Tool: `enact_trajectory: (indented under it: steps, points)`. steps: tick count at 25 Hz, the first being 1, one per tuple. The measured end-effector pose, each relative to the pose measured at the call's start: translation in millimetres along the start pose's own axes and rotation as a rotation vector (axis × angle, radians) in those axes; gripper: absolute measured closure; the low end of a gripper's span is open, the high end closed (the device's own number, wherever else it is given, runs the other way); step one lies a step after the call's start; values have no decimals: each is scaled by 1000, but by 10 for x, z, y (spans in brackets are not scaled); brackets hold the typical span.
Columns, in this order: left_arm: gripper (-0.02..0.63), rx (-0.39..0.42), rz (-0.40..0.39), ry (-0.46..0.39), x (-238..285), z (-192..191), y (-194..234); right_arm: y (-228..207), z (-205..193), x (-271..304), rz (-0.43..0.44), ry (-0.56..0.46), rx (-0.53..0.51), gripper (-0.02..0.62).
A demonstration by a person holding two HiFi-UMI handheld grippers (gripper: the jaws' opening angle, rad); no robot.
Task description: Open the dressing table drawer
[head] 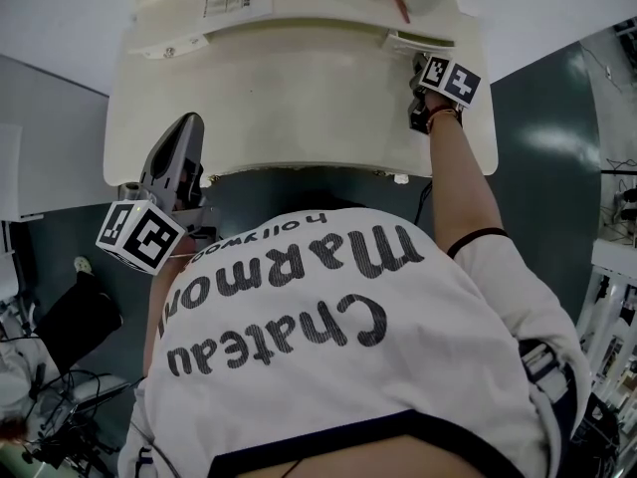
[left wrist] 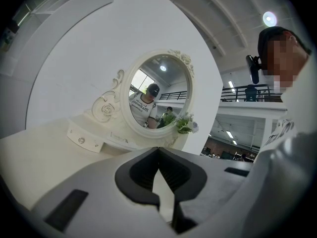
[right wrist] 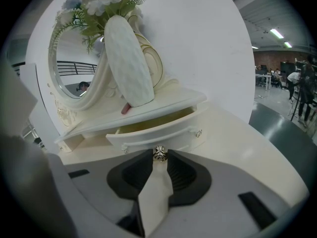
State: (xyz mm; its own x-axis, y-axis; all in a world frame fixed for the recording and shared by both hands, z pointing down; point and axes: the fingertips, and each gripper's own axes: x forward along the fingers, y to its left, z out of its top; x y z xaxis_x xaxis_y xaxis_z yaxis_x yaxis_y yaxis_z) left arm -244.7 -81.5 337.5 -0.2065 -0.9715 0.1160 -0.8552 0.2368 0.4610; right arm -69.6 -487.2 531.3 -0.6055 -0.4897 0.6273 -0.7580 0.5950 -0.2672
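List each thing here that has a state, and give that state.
right gripper: shut on the drawer knob.
drawer knob: clamped between the right gripper's jaws.
drawer: partly pulled out, inside showing.
left gripper: shut, nothing between its jaws.
round mirror: upright.
white oval item: tilted, leaning against the mirror's frame.

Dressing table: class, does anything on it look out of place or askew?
Only the cream curved drawer: it stands partly pulled out, right gripper shut on its small metal knob. Nothing else looks odd.
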Motion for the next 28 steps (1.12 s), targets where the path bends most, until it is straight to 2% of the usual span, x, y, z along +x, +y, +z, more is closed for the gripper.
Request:
enact_trajectory:
  steps: [28]
  points:
    - [583, -17, -21, -6, -75, -69, -53, -3, -141, -128, -17, -17, 17, 492]
